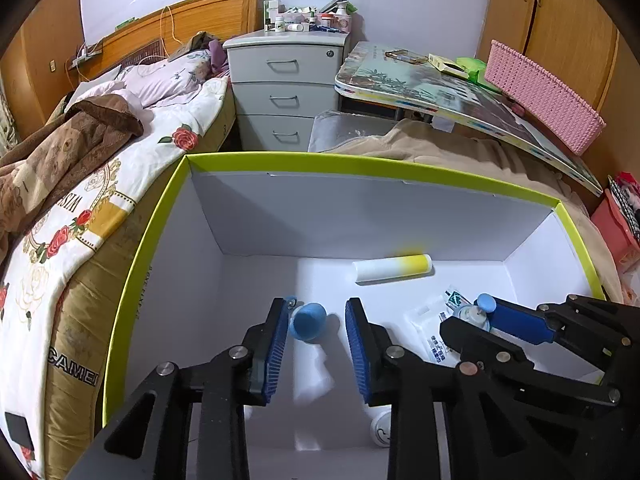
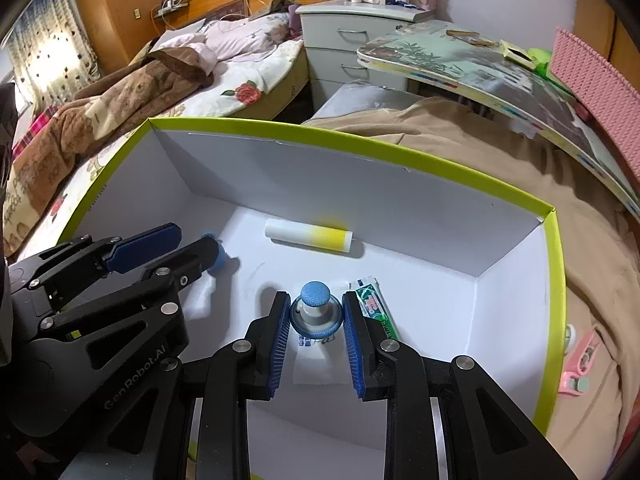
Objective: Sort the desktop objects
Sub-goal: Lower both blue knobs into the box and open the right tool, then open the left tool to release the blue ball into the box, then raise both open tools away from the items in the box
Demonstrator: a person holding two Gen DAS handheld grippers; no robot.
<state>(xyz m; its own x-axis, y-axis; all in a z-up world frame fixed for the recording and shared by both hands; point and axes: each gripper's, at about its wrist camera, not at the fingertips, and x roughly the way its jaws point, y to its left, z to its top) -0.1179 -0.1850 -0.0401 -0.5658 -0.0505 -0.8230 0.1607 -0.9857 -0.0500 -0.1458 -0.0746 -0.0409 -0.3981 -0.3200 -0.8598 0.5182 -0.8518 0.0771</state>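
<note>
Your right tool sits inside the green-rimmed box, pads flanking the blue-capped pump bottle; whether they press it, you cannot tell. Your left tool is spread wide over a blurred blue-capped white bottle. Both look light, rigid, slick plastic, so grip the body, not the cap. The yellow-and-white tube will roll.

green-rimmed white box sits on tan cloth; pink clip just beside box.
</note>
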